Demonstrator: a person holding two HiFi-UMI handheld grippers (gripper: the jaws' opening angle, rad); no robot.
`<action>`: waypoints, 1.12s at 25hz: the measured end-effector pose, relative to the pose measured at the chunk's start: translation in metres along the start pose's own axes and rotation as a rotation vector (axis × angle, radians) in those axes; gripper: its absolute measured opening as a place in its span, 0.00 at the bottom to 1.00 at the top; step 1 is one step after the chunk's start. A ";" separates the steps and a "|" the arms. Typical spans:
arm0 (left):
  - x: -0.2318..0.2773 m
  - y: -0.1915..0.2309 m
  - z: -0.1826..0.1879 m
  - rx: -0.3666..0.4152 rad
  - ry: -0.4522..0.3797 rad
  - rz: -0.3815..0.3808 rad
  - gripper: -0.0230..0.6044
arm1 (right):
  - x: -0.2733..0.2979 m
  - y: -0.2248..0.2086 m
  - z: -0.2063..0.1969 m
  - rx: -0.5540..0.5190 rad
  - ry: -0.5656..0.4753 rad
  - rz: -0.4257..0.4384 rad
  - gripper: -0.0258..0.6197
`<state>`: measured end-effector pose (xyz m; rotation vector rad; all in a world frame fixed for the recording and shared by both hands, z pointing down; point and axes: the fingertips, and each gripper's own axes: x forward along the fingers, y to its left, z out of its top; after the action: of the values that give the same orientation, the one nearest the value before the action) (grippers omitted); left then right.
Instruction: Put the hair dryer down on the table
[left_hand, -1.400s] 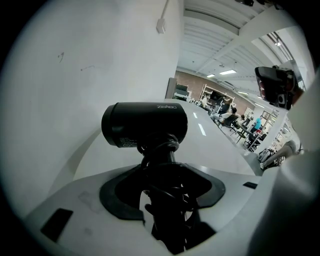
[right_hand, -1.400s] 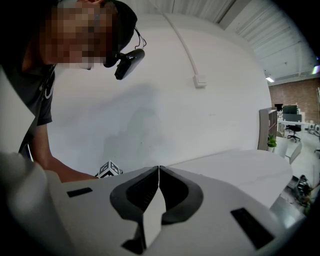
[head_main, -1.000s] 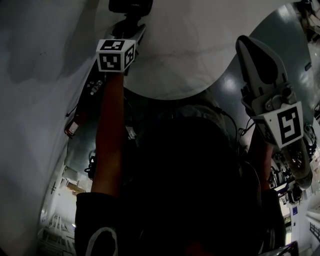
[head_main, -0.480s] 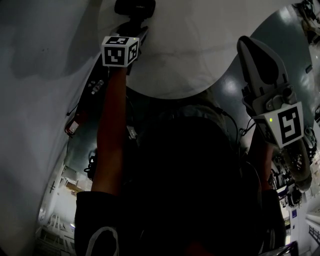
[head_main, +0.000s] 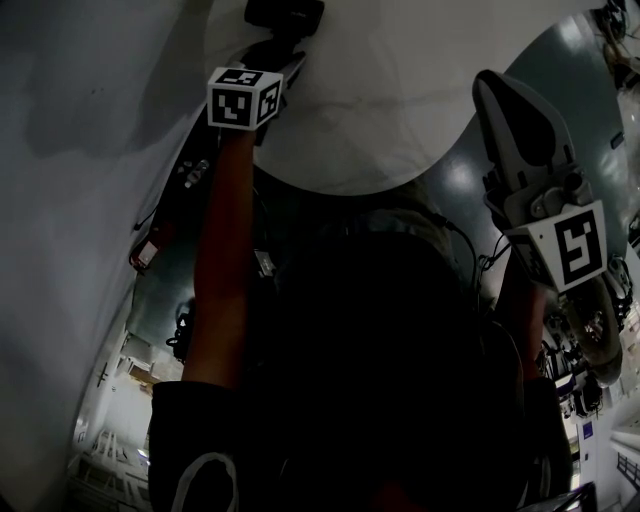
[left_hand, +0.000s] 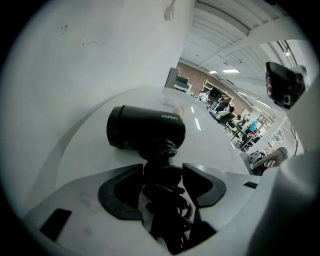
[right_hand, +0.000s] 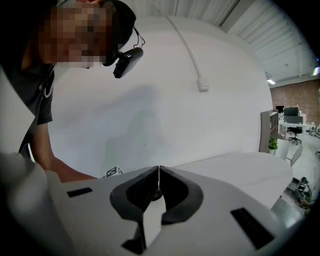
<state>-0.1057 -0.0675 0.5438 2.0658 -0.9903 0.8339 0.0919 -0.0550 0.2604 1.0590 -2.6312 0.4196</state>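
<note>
A black hair dryer (left_hand: 145, 130) has its cord wound round the handle, and my left gripper (left_hand: 162, 167) is shut on that handle. Its barrel lies sideways, low over the round white table (left_hand: 85, 155); I cannot tell whether it touches. In the head view the hair dryer (head_main: 285, 12) shows at the top edge, beyond the left gripper (head_main: 278, 55) and over the table (head_main: 390, 100). My right gripper (right_hand: 158, 171) is shut with nothing in it, and the right gripper (head_main: 490, 85) is held off the table's right edge.
A white wall (left_hand: 100, 45) stands close behind the table. A small pale object (left_hand: 178, 110) lies on the far part of the table. The person's arm (head_main: 220, 260) reaches along the left. Office desks and people (left_hand: 225, 112) are far off.
My left gripper has carried the hair dryer farther out over the table and slightly right. The right gripper has stayed where it was.
</note>
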 end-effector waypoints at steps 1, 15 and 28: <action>-0.002 -0.001 0.003 0.002 -0.013 -0.003 0.43 | 0.000 0.001 0.001 -0.002 0.000 0.000 0.05; -0.095 -0.018 0.067 0.070 -0.246 0.002 0.43 | -0.008 0.024 0.027 -0.068 -0.016 -0.001 0.05; -0.285 -0.069 0.135 0.020 -0.703 -0.153 0.40 | -0.013 0.069 0.079 -0.189 -0.068 -0.019 0.05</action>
<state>-0.1586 -0.0325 0.2276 2.4688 -1.1496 0.0138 0.0410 -0.0274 0.1715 1.0531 -2.6543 0.1291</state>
